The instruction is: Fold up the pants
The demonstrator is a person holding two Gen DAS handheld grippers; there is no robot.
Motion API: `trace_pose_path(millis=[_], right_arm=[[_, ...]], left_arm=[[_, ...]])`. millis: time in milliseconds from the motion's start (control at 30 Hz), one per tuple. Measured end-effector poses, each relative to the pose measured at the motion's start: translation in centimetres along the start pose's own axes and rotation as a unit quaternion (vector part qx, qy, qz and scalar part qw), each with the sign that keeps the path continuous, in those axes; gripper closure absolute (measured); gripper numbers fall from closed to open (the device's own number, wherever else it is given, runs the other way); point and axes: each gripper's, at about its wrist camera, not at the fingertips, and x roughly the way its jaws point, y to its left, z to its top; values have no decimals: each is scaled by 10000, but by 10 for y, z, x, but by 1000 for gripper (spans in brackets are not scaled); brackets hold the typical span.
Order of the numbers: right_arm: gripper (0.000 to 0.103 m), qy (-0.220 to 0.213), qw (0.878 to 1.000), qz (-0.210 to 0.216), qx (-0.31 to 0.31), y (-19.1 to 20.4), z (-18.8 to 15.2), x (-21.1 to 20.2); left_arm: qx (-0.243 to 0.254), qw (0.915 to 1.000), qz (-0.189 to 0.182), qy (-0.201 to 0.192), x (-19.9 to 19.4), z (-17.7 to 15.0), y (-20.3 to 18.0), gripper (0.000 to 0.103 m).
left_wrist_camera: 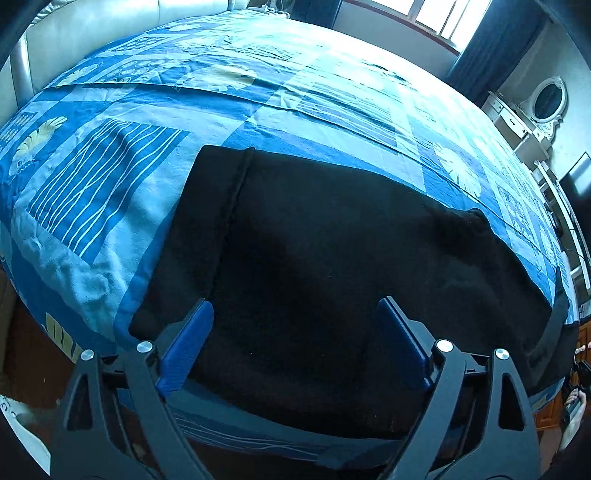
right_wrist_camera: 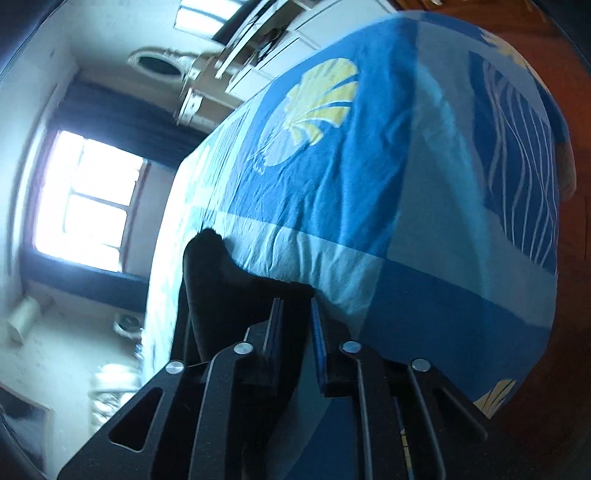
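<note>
Black pants (left_wrist_camera: 332, 258) lie spread flat on a bed covered by a blue patterned bedspread (left_wrist_camera: 110, 177), close to the near edge of the bed and reaching toward its right side. A raised seam or fold line (left_wrist_camera: 236, 199) runs from the far left corner of the garment toward the near edge, setting off a narrow strip on the left. The far right corner of the cloth (left_wrist_camera: 476, 218) is slightly lifted and rumpled.

Left hand-held gripper (left_wrist_camera: 295, 332): poised over the near part of the pants, its two blue-padded fingers (left_wrist_camera: 192, 343) spread wide apart with nothing between them; whether the pads touch the cloth cannot be told.

Right hand-held gripper (right_wrist_camera: 295, 325): seen in a strongly tilted view, at the edge of the bed. Its fingers (right_wrist_camera: 317, 336) stand close together, pinching dark cloth of the pants (right_wrist_camera: 229, 288), which rises in a bunched hump in front of them and ends in a rounded tip against the bedspread (right_wrist_camera: 369, 184). The view is somewhat blurred, so the exact part of the garment held cannot be told.

Surroundings: a window (right_wrist_camera: 85, 195) with dark curtains (left_wrist_camera: 487, 48), a white dresser with an oval mirror (left_wrist_camera: 548, 99) beyond the far right corner of the bed, and a pale padded headboard (left_wrist_camera: 92, 33) at its far left side.
</note>
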Motion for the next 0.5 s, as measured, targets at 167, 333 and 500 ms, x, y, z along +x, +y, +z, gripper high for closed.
trace_pose_path(millis=[167, 333, 500], right_arm=[[84, 39, 10000, 13, 34, 2, -4, 6], [92, 199, 9990, 54, -398, 21, -4, 7], [93, -411, 9969, -273, -609, 14, 11, -24]], left_arm=[[78, 9999, 79, -1, 2, -2, -3, 11], [113, 9998, 147, -4, 4, -2, -6, 9], [32, 9999, 122, -9, 4, -2, -5, 9]])
